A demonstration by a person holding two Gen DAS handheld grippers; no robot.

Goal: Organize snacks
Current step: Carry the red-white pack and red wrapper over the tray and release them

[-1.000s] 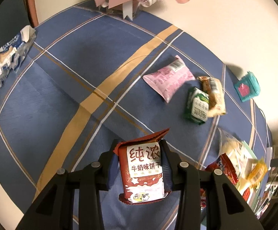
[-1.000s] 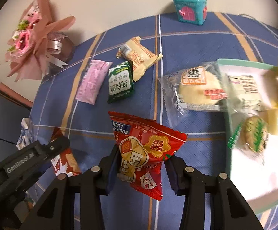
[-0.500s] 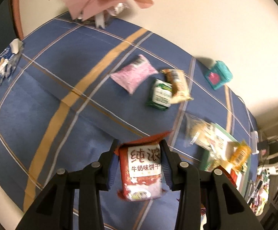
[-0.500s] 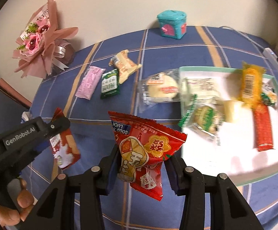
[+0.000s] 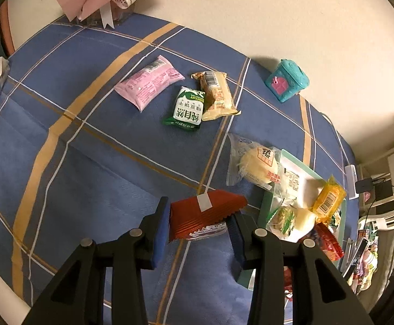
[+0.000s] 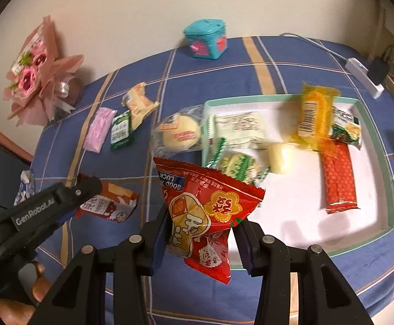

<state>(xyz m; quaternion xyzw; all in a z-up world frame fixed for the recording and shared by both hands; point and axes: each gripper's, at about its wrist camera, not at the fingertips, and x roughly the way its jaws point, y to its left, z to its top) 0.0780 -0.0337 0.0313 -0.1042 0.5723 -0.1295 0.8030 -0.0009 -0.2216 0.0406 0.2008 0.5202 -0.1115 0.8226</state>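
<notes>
The left claw (image 5: 199, 223) reaches forward low over the counter (image 5: 88, 162), its black fingers with blue pads clamped on a dark red biscuit packet (image 5: 202, 215), which is tipped nearly flat so its crimped, saw-toothed end seam faces forward. From the right wrist view the same claw enters from the left with the packet (image 6: 107, 203) pinched at its tip, and a bare hand (image 6: 15, 298) shows beneath the black handle.

The right claw (image 6: 201, 233) is held higher, tilted down toward the tray (image 6: 365, 233), and grips a glossy red snack bag (image 6: 207, 214) by its lower half; the puffy bag stands upright between the pads, over the tray's near left corner.

The tray is a shallow white rectangle with a pale green rim, holding crinkly wrapped snacks: an orange pouch (image 6: 314, 113), a long red dotted bar (image 6: 339, 176) and a small cream cup (image 6: 281, 157). A round bun in clear film (image 6: 179, 134) lies against its left rim. On the blue plaid cloth farther off lie a pink pillow pack (image 5: 149, 85), a green sachet (image 5: 187, 111) and a tan wafer pack (image 5: 217, 94), the last two overlapping.
</notes>
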